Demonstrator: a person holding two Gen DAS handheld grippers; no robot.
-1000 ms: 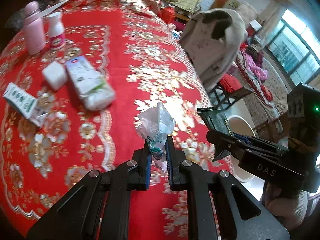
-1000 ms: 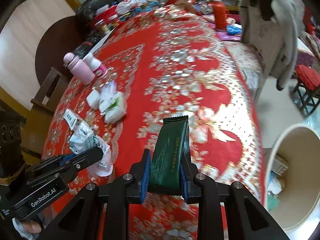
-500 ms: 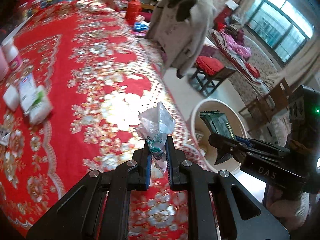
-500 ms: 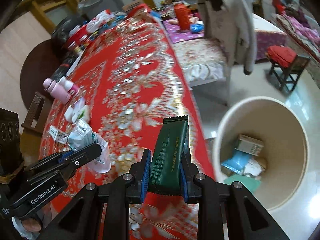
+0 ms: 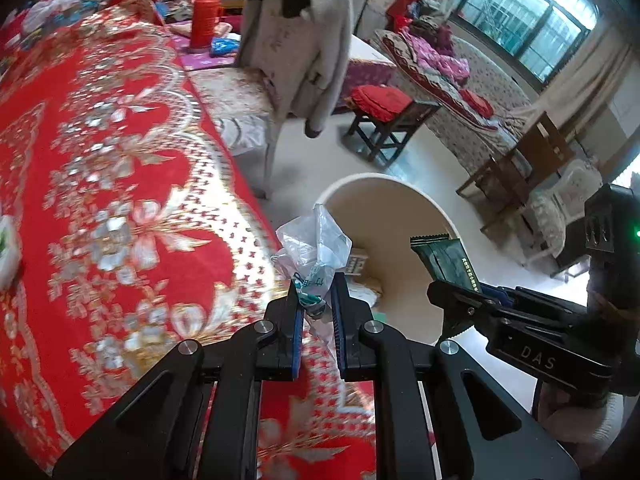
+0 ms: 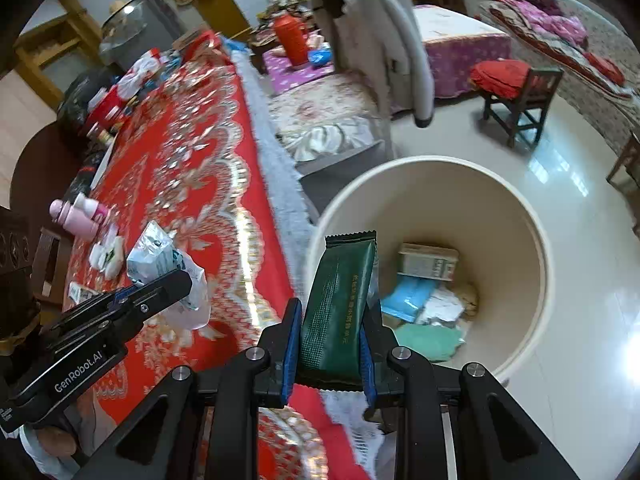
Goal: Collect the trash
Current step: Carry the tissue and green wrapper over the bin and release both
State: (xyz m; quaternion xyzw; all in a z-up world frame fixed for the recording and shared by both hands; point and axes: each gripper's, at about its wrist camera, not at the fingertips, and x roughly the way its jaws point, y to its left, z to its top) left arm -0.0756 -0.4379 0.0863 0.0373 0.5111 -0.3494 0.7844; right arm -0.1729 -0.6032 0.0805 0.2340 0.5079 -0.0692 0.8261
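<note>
My left gripper (image 5: 315, 300) is shut on a crumpled clear plastic bag (image 5: 314, 246) and holds it above the table's right edge, beside the bin. It also shows in the right wrist view (image 6: 160, 256). My right gripper (image 6: 330, 312) is shut on a dark green wrapper (image 6: 344, 304) at the near rim of a round cream trash bin (image 6: 532, 240). The bin stands on the floor and holds a small box, a blue packet and paper scraps. In the left wrist view the right gripper (image 5: 460, 286) holds the wrapper (image 5: 444, 258) over the bin (image 5: 384, 184).
A table with a red and gold cloth (image 5: 100, 200) lies to the left. On it are a pink bottle (image 6: 74, 220), white packets (image 6: 106, 254) and clutter at the far end. A grey coat (image 5: 304, 40) hangs nearby. A red-cushioned stool (image 5: 384, 120) stands on the floor.
Both grippers have swung right from over the table toward the bin, still holding their items. The bin now fills more of both views.
</note>
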